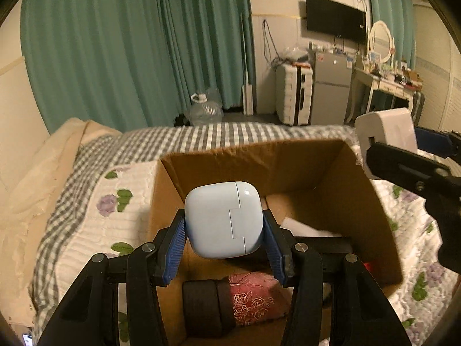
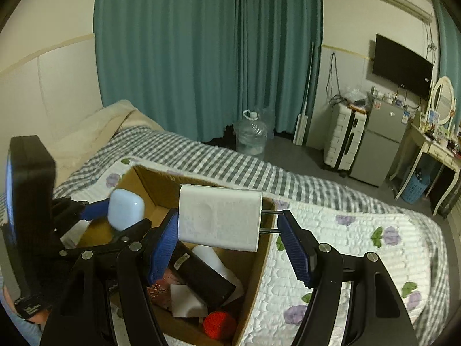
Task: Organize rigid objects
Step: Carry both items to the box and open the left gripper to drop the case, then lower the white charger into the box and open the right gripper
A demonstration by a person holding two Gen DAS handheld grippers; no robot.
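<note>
My left gripper [image 1: 224, 232] is shut on a pale blue earbud case [image 1: 223, 219] and holds it above the open cardboard box [image 1: 371, 210] on the bed. The case also shows in the right wrist view [image 2: 125, 209]. My right gripper [image 2: 227, 232] is shut on a white plug-in charger [image 2: 219, 220], its two metal prongs against the right finger, over the box's far right part [image 2: 259, 262]. The charger shows in the left wrist view [image 1: 386, 135] above the box's right wall. In the box lie a black cylinder [image 1: 204, 308], a red patterned item [image 1: 253, 300] and a red ball [image 2: 219, 324].
The box stands on a floral quilt [image 2: 360, 259] over a grey checked blanket [image 1: 201, 138]. Beyond the bed are teal curtains [image 2: 207, 52], a water jug [image 2: 250, 137], a white suitcase [image 2: 343, 141], a small fridge [image 2: 380, 147] and a dressing table [image 2: 432, 155].
</note>
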